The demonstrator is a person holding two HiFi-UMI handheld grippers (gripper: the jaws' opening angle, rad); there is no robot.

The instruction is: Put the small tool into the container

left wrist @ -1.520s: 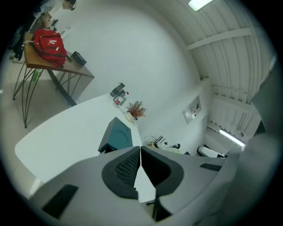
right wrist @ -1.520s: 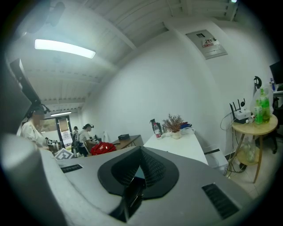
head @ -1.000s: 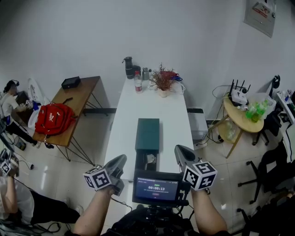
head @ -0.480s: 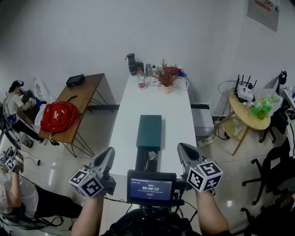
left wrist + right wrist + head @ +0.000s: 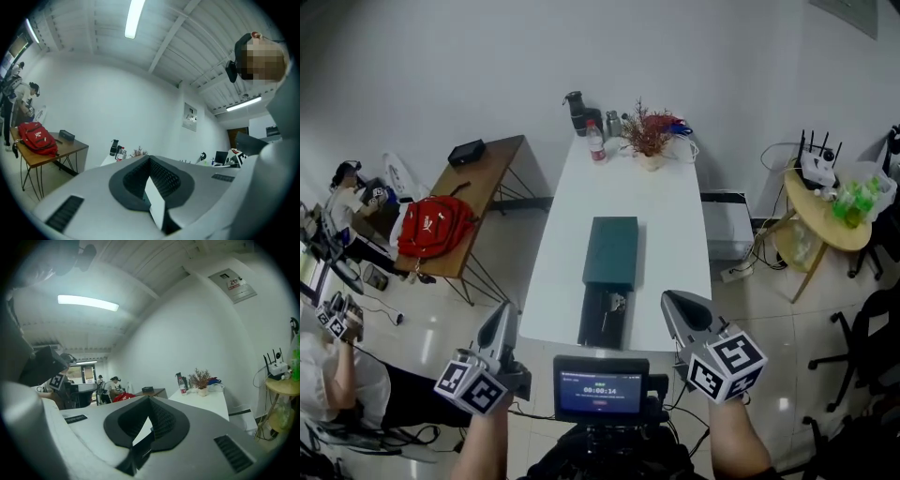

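In the head view a dark green container (image 5: 612,250) lies lengthwise on the white table (image 5: 661,220). A dark tray (image 5: 598,324) sticks out of its near end, and a small metallic tool (image 5: 615,302) lies in that tray. My left gripper (image 5: 508,309) hangs off the table's near left corner, jaws together and empty. My right gripper (image 5: 668,298) hovers over the near right edge, also closed with nothing in it. Both gripper views look over closed jaws, the left gripper (image 5: 150,159) and the right gripper (image 5: 149,399) pointing into the room above the table.
A bottle (image 5: 596,145), a dark flask (image 5: 576,105) and a potted plant (image 5: 651,141) stand at the table's far end. A wooden side table with a red backpack (image 5: 433,226) is at the left, near people. A round table (image 5: 825,211) is at the right. A small screen (image 5: 602,389) sits between my arms.
The view has pulled back from the table. My left gripper has dropped down and left, off the table's corner. The right gripper has stayed near the table's near right edge.
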